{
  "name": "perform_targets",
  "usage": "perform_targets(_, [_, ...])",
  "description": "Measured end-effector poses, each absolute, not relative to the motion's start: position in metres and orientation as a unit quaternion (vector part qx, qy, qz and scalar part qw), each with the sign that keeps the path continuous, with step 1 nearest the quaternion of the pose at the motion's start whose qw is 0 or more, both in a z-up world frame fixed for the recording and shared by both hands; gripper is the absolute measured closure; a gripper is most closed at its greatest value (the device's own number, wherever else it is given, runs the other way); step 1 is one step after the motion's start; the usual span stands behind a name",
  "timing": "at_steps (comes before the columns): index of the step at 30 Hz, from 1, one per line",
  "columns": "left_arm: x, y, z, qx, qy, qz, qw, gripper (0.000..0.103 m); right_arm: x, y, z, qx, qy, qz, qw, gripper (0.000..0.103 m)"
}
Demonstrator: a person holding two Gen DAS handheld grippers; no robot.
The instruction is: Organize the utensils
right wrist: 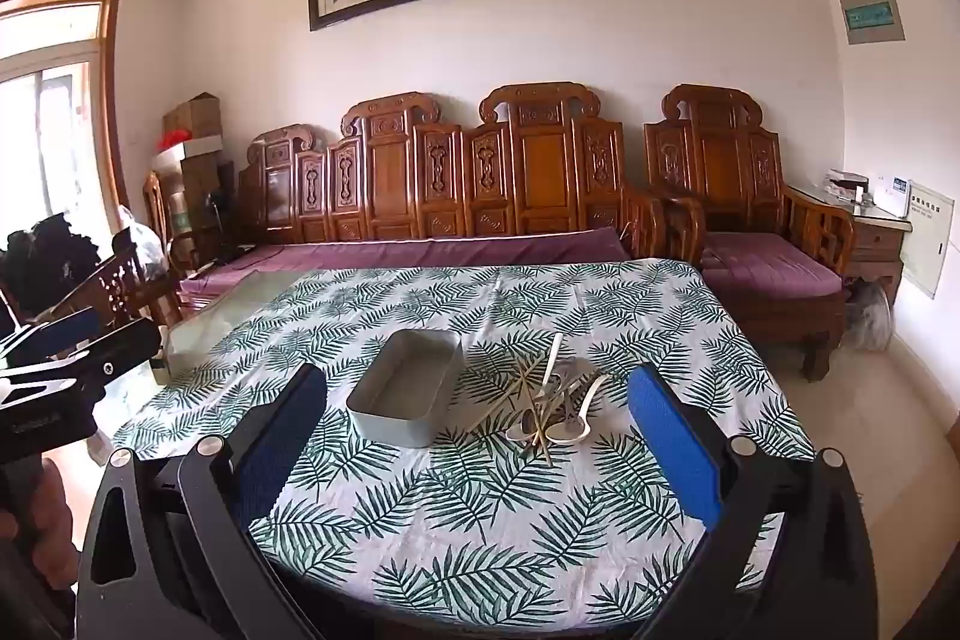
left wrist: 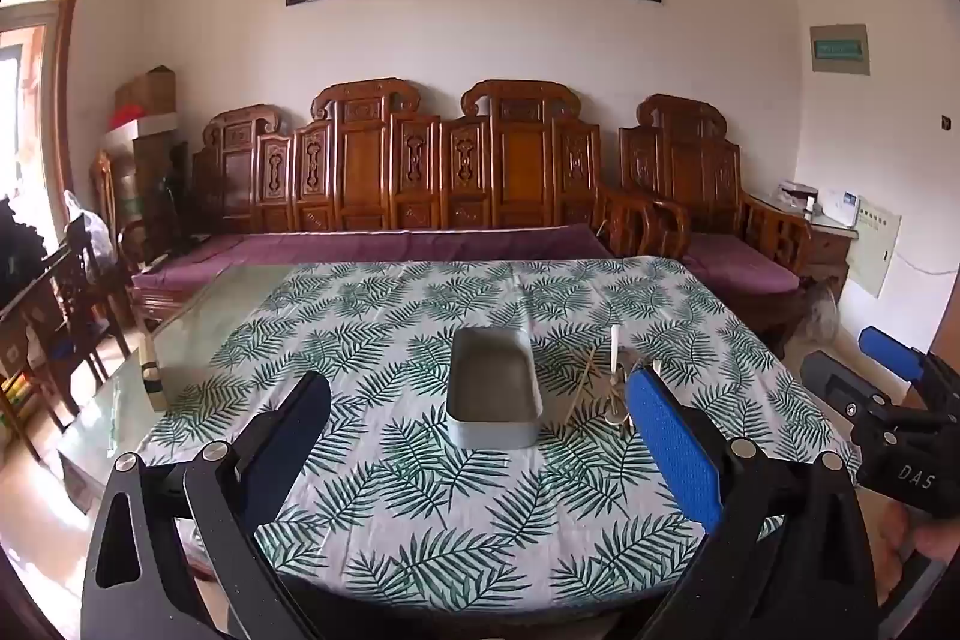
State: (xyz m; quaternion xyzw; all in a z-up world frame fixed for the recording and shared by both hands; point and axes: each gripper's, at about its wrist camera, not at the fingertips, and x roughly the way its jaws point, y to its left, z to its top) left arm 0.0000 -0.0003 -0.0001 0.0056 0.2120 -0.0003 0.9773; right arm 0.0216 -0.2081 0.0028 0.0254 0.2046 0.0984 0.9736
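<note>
Right now my left gripper has its fingers spread wide, with nothing between them. My right gripper is just the same, fingers wide apart and holding nothing. Both hang above the near edge of the counter, which has a cloth with green leaves on it.

A little farther out sits the gray box. It is long and has no lid. I can see its bottom, and nothing is in it.

Just to the right of the box lies the pile of utensils. There are white spoons, shiny metal ones and some thin chopsticks, all crossed over each other in a heap. From my left side, one finger hides part of the pile.

So I think the job has not really started. Nothing is in the box, and every piece still has to be picked out of the heap and put away. The pile is closest to my right fingers.
</note>
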Motion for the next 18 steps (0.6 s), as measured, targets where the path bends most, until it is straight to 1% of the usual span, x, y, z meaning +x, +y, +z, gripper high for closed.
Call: perform_targets(18, [-0.0029, -0.0005, -0.0055, 0.004, 0.214, -0.003, 0.977, 0.007, 0.0201, -0.2075, 0.0001, 0.023, 0.208, 0.099, 0.973, 0.003])
